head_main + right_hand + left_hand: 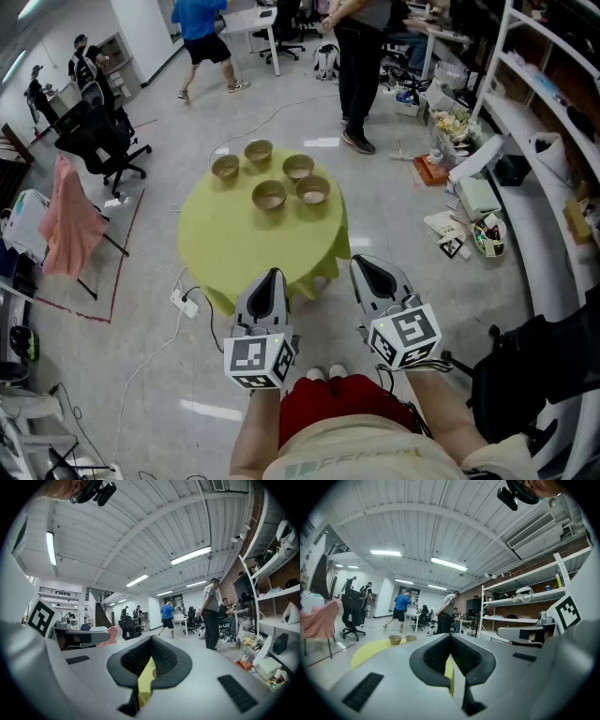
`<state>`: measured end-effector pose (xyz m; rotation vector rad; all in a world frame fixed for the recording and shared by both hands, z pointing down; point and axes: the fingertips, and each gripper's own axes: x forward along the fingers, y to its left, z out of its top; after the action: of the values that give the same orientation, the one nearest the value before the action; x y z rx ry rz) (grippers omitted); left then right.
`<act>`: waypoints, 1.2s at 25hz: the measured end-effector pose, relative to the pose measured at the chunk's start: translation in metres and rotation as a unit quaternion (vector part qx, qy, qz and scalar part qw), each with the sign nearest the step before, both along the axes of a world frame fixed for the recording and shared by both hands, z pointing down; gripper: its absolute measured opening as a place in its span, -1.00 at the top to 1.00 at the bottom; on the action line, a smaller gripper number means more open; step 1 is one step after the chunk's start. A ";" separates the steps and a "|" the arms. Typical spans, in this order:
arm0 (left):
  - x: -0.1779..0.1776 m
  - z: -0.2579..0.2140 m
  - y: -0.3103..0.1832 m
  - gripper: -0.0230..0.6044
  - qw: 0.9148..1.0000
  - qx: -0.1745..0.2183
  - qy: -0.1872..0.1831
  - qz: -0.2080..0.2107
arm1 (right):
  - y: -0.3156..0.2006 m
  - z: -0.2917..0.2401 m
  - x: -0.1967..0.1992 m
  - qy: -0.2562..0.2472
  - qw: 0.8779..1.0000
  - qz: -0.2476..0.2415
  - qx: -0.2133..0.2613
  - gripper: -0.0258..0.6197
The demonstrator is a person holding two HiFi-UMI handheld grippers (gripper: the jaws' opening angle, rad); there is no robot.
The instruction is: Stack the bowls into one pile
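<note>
Several tan bowls stand apart on the far half of a round table with a yellow-green cloth (234,253): one far left (225,167), one at the back (259,150), others near the middle (269,195) and right (312,190). None is stacked. My left gripper (273,276) and right gripper (365,266) hover side by side at the table's near edge, well short of the bowls. Both are shut with nothing held. In the left gripper view, two bowls (395,640) show low beyond the shut left gripper (451,637). The right gripper (151,640) shows only cloth through its gap.
A person in black (357,66) stands just beyond the table and another in blue (201,37) walks farther off. A black office chair (98,141) and a pink cloth on a rack (66,223) are at left. White shelves (548,187) and floor clutter line the right. A power strip (184,302) lies by the table's foot.
</note>
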<state>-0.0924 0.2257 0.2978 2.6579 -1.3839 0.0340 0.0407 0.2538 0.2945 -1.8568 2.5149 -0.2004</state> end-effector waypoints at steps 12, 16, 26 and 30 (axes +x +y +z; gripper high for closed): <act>-0.006 0.003 -0.010 0.85 1.000 -0.004 -0.001 0.012 | -0.007 0.019 -0.008 -0.032 0.999 0.007 -0.029 0.81; -0.010 0.007 -0.012 0.85 1.000 -0.006 -0.003 0.019 | -0.006 0.019 -0.011 -0.028 0.999 0.013 -0.029 0.81; -0.026 0.003 -0.021 0.85 0.999 0.014 -0.005 0.045 | -0.008 0.014 -0.017 -0.017 0.998 0.058 -0.019 0.81; -0.035 0.000 -0.022 0.85 0.999 0.015 0.005 0.052 | -0.004 0.015 -0.027 -0.038 0.997 0.061 -0.024 0.81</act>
<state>-0.1275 0.2038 0.2980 2.7485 -1.2519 0.0099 0.0136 0.2498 0.3092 -1.9719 2.3604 -0.3254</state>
